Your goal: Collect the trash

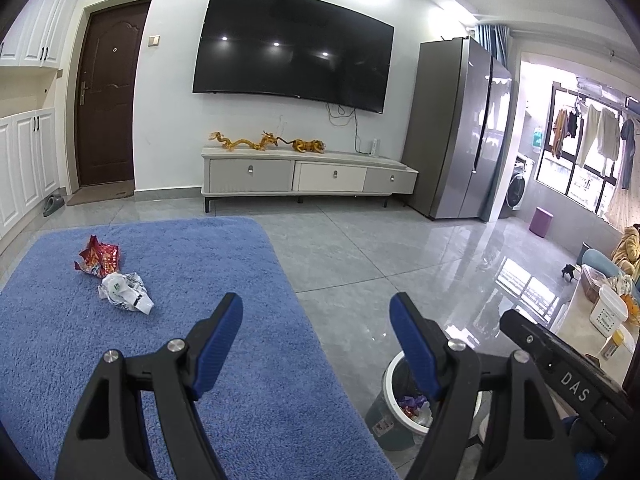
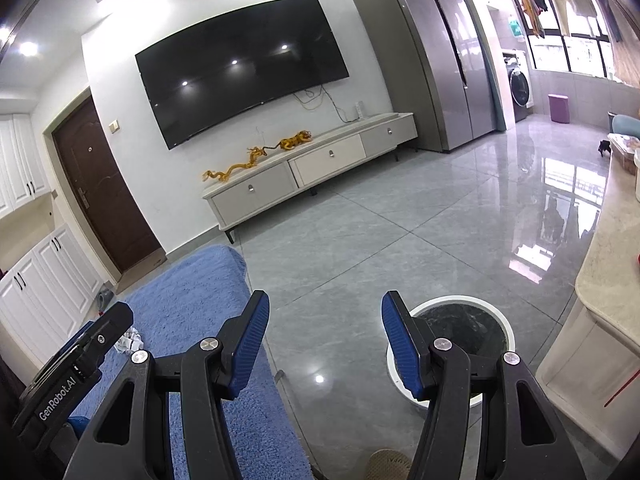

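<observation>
- My left tongs point(image 1: 316, 334) hang over the near end of the blue rug point(image 1: 168, 248), blue pads spread apart with nothing between them.
- My right tongs point(image 2: 324, 336) are also released and empty, poised over the grey tiled floor point(image 2: 400, 220) at the rug's edge.
- Two bits of trash lie on the rug, ahead and to the left of my left tongs: a crumpled red wrapper point(image 1: 98, 258) and, touching it on the near side, a crumpled white wrapper point(image 1: 126, 292).
- From the right wrist view only a scrap of the white wrapper shows, behind the body of my left tongs.
- The bin point(image 1: 390, 384) stands on the floor just off the rug's right edge, partly behind the right finger of my left tongs; some wrappers already lie in it.
- In the right wrist view its white rim point(image 2: 460, 301) sits just beyond my right finger.
- Across the room a television point(image 1: 292, 48) hangs above a low cabinet point(image 1: 308, 174), with a tall fridge point(image 1: 460, 128) to the right.
</observation>
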Demonstrator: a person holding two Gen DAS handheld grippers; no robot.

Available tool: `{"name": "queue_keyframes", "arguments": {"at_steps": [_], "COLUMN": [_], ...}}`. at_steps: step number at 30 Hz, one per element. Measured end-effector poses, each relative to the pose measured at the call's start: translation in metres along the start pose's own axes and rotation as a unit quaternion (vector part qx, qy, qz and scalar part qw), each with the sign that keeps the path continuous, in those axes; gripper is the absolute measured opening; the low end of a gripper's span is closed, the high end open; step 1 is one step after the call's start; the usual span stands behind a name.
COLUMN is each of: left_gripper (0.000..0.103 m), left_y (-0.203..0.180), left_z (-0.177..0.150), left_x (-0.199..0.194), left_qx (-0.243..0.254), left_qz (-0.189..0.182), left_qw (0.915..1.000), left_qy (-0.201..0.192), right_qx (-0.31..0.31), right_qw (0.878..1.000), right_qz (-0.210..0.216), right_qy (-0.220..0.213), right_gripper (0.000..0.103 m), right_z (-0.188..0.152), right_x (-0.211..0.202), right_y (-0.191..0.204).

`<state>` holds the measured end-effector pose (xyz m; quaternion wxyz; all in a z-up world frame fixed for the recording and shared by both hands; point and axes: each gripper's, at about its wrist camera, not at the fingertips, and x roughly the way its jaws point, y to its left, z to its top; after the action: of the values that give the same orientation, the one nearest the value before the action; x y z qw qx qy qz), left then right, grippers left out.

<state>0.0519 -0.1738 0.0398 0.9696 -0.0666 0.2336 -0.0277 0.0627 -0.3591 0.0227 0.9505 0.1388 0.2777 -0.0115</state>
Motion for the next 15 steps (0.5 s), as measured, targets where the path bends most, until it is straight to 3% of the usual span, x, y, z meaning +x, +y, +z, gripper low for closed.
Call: {"name": "queue_keyframes", "arguments": {"at_steps": [15], "left_gripper": [0.075], "left_y": [0.033], "left_z": [0.0], "left_x": [-0.006], "left_qx": [-0.022], "left_qz": [0.017], "left_qw": [0.9995], "left_qy": [-0.013], "right_qx": [-0.029], "right_qw": [0.999], "right_qz": [0.003], "right_qy": [0.019], "right_gripper": [0.058], "right_z": [-0.006], "right_x": [0.005], "right_y": [0.022]}}
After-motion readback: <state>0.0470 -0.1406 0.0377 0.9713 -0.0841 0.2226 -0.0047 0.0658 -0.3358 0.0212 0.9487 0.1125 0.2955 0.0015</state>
